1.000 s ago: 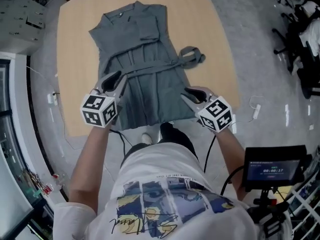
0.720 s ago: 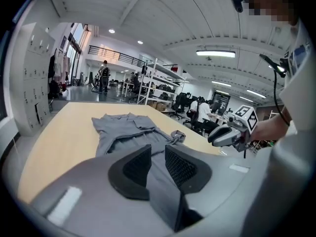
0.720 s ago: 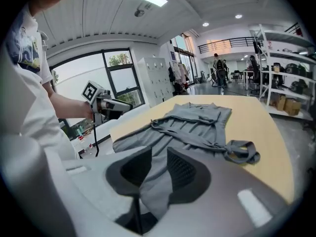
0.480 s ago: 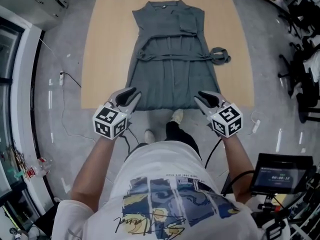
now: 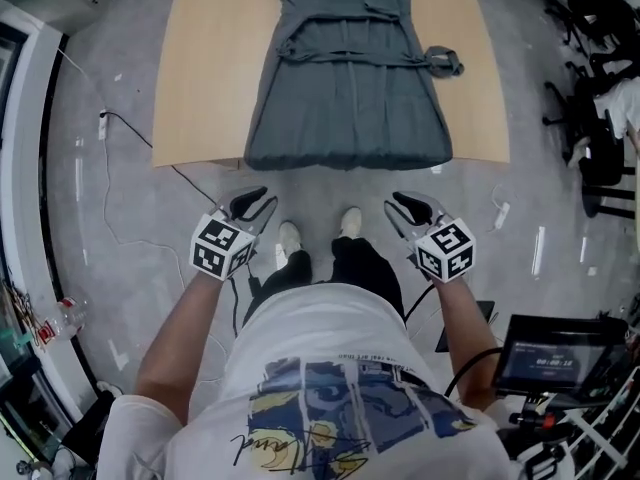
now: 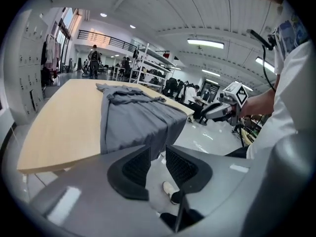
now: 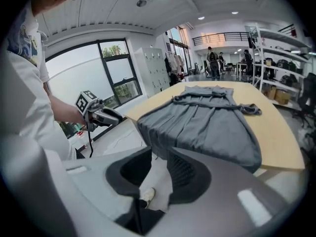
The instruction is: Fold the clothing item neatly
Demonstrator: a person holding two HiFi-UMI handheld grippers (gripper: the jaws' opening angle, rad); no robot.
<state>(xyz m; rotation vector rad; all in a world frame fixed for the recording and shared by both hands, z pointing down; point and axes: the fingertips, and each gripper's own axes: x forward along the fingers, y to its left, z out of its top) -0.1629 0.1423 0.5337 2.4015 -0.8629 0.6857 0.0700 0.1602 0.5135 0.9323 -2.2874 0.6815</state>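
Observation:
A grey sleeveless dress (image 5: 345,78) with a tied belt lies flat on the light wooden table (image 5: 210,68), its hem draped over the near edge. Both grippers hang over the floor, short of that edge and apart from the cloth. My left gripper (image 5: 255,201) is below the hem's left corner, jaws slightly apart with nothing between them. My right gripper (image 5: 400,204) is below the right corner, likewise empty. In the left gripper view the dress (image 6: 136,117) lies beyond the left gripper (image 6: 157,159). In the right gripper view the dress (image 7: 207,122) lies past the right gripper (image 7: 158,164).
The person's shoes (image 5: 290,238) stand on the grey floor between the grippers. A monitor on a stand (image 5: 555,353) is at the lower right. Cables (image 5: 105,128) run along the floor at the left. Dark office chairs (image 5: 600,118) crowd the right side.
The person has stepped back from the table. Both grippers, which were over the dress's hem, have come away from it and now hang over the floor, still empty.

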